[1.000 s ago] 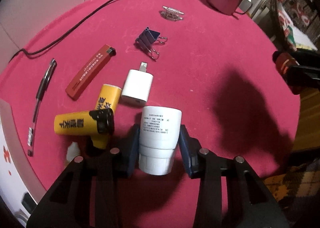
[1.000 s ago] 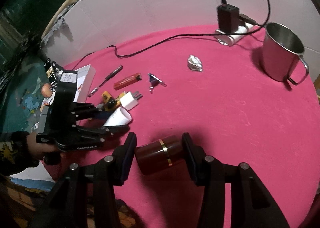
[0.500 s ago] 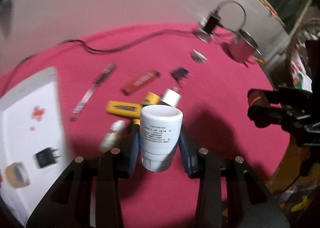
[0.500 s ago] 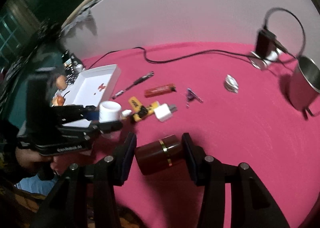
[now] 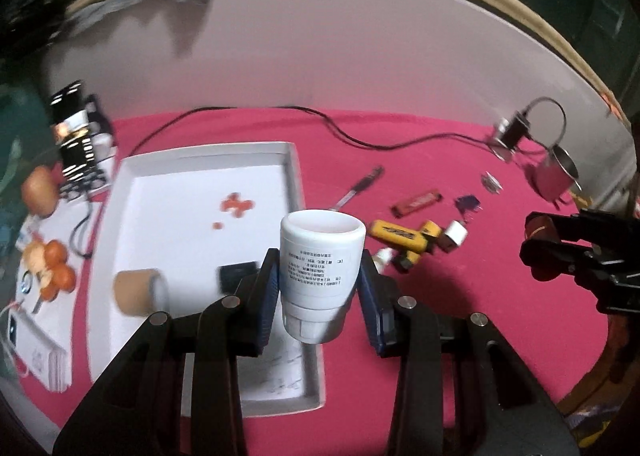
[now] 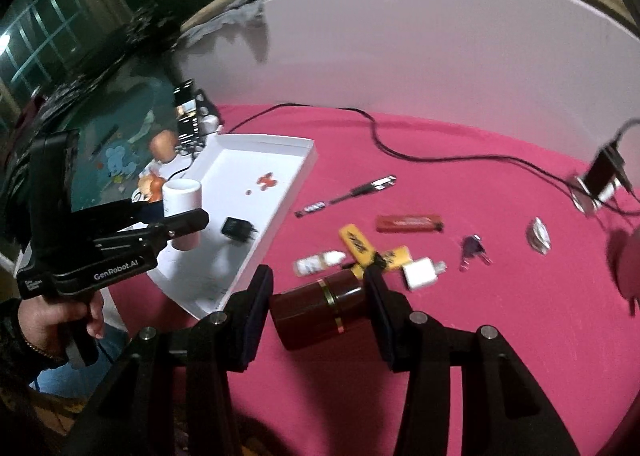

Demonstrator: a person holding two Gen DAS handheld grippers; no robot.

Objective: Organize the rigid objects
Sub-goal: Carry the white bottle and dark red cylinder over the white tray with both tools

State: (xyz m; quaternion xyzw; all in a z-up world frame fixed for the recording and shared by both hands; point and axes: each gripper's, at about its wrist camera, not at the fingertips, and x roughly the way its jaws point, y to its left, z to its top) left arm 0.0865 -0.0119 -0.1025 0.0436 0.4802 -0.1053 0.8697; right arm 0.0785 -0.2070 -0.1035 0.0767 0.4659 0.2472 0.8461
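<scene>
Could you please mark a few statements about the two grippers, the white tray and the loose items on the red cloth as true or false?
1. The left gripper holds a white bottle. True.
2. The right gripper is empty. False: it grips a dark brown container.
3. The white tray holds a black plug. True.
4. The pen lies inside the tray. False: it lies on the red cloth.

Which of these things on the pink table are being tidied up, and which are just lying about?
Part of the job:
- white bottle in the left gripper
- dark red jar in the right gripper
- white tray, holding a tape roll and black plug
- lighters, pen, binder clip, white charger

Just lying about:
- black cable
- metal mug
</scene>
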